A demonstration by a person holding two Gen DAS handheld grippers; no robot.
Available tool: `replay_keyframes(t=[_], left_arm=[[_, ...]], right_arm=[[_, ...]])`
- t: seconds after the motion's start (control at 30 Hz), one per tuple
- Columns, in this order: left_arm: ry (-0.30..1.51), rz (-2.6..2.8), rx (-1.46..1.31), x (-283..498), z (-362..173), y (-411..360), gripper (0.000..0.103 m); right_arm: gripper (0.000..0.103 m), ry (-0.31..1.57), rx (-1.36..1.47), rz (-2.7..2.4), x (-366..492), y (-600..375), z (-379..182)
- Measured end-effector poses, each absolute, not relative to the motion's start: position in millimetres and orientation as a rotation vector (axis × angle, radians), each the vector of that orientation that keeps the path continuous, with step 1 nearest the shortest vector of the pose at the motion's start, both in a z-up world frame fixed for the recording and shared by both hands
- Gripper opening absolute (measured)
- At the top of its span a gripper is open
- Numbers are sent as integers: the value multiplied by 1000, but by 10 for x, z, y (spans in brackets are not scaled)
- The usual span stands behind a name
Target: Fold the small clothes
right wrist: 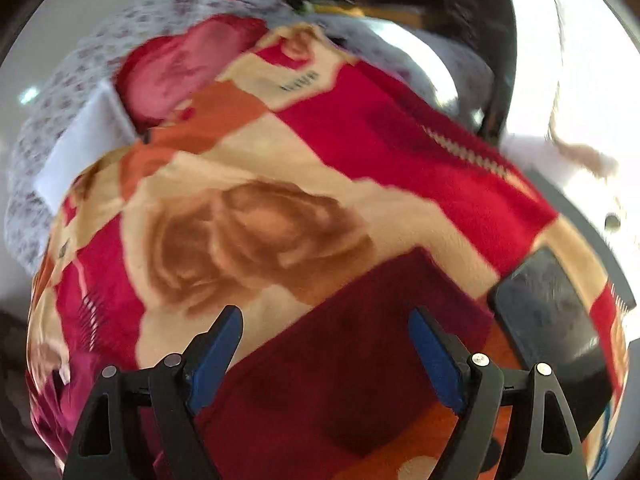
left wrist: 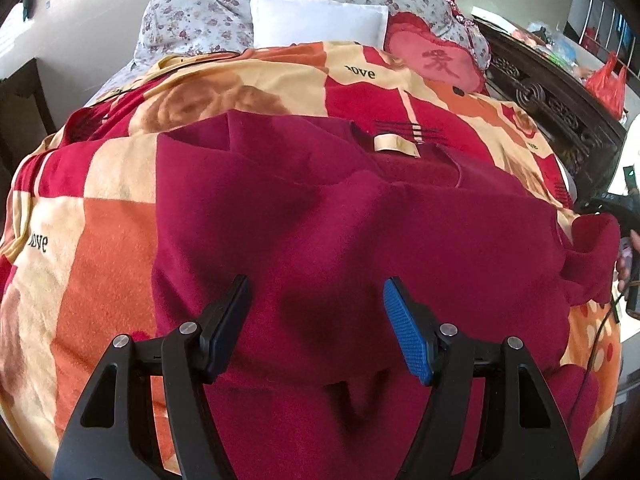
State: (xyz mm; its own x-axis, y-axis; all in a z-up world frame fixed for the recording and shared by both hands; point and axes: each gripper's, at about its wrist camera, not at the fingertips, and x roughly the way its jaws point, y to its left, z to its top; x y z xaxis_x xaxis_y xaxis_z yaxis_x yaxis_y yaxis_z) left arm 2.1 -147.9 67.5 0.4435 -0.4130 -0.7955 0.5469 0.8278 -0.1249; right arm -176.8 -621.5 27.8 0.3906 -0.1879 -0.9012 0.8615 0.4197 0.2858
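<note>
My left tool (left wrist: 316, 312) hovers over the dark red fleece garment (left wrist: 340, 216), pads spread wide with nothing between them. The garment lies spread on the patterned blanket (left wrist: 100, 216) covering the bed, its beige neck label (left wrist: 394, 145) on the far side from the tool, toward the white pillow (left wrist: 320, 24). My right tool (right wrist: 322, 344) is also wide and empty, above a dark red corner (right wrist: 352, 344) on the same blanket; a black phone-like slab (right wrist: 556, 320) lies right of it.
</note>
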Motion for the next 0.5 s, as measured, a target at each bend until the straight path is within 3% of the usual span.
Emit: replay_keyframes(t=[0.07,0.13,0.2,0.23,0.3,0.5], left_arm=[[939,-591,154,27,670,-1458,69],[946,-581,147,42,655,-1422,69],[951,-576,132,48,653,-1377,69],[953,-573,125,53,652,-1356,69],[956,-568,119,61,656,-1326,69],[939,-549,72,91,750,-1185,69]], right_arm=[[77,934,948,-769,-1793,-6272,116],[51,891,972,-753,-1880,-6304,34],[14,851,983,-706,-1933,-6298,39],[9,840,972,-676,-1961,-6277,83],[2,805,899,-659,-2007,-6208,269],[3,578,742,-548,-2180,-5960,1243]])
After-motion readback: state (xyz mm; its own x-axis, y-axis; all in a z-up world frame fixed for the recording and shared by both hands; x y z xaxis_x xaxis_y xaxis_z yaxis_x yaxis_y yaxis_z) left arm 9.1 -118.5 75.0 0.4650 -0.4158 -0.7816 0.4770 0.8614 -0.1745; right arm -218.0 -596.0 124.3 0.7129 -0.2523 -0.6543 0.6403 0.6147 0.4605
